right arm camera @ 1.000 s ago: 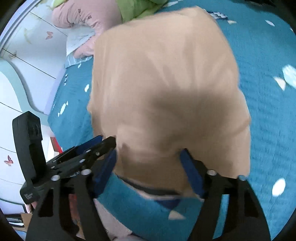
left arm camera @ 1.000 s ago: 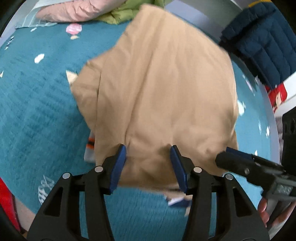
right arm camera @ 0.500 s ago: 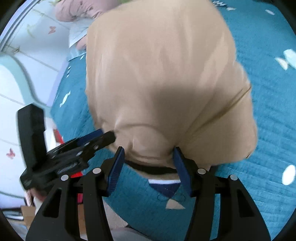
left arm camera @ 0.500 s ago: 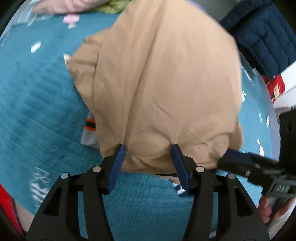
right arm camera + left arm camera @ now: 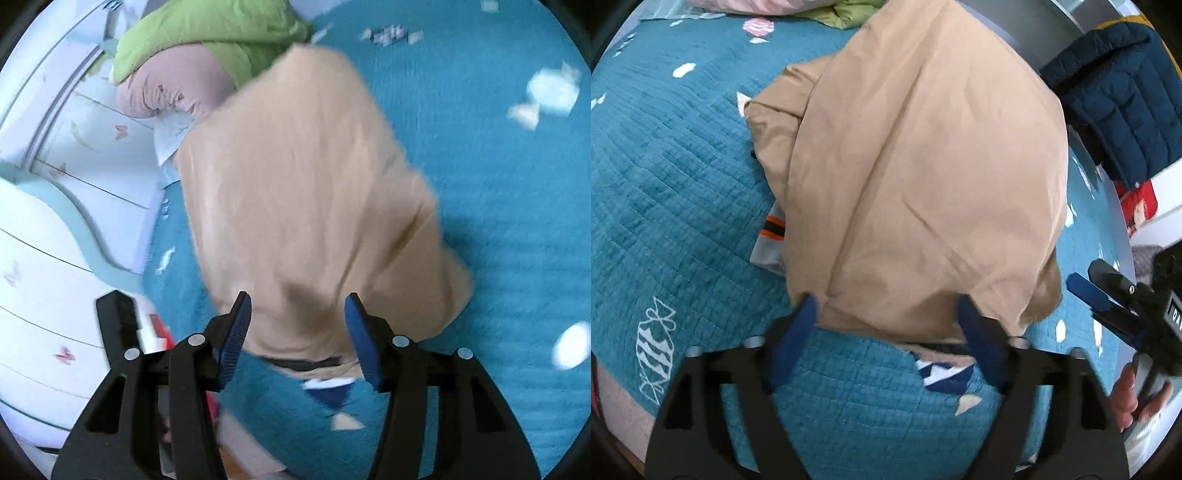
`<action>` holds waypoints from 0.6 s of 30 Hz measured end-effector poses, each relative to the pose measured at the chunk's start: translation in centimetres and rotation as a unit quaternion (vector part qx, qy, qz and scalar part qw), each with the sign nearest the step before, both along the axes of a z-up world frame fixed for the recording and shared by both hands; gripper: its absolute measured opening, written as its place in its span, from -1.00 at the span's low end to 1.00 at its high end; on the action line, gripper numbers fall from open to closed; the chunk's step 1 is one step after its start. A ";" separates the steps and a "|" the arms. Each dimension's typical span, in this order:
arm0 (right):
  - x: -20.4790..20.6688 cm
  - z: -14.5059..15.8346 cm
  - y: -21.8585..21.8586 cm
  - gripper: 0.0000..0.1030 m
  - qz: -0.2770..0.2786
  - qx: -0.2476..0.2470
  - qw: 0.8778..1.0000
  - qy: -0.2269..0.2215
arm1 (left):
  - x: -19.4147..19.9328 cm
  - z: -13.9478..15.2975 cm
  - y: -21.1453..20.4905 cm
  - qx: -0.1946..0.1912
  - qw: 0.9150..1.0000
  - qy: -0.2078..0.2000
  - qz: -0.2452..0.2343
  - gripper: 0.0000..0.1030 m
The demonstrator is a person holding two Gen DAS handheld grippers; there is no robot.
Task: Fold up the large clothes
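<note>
A teal quilted bed [image 5: 665, 192] carries the folded tan garment [image 5: 923, 177], lying at its middle. The left gripper [image 5: 886, 325] has just been opening, its fingers apart at the garment's near edge. The right gripper [image 5: 297, 332] hovers there too, fingers apart, gripping nothing.

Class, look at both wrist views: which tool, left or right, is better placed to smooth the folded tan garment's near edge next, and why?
Probably the left tool: its jaws have just opened wide and straddle the near edge of the tan garment. In that view the right tool sits off beside the garment's corner, though both are close.
</note>
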State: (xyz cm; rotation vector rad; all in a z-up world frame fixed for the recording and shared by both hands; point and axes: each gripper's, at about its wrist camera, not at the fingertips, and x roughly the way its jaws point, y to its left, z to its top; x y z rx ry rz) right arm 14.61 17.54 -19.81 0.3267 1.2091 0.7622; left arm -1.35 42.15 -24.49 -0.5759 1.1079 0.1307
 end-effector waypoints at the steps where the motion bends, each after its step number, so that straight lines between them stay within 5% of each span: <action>1: 0.1 0.3 -0.1 0.13 -0.002 -0.017 1.000 -0.013 | 0.5 0.4 -0.8 0.005 1.000 0.005 0.003 0.59; 8: 0.0 0.8 0.6 0.66 -0.019 -0.038 0.998 -0.052 | 1.5 2.5 -4.0 0.070 0.997 0.013 0.013 0.74; 18: -2.4 1.4 -4.4 0.70 -0.024 -0.050 0.996 -0.068 | 0.7 4.7 -9.5 0.100 0.995 0.004 0.005 0.75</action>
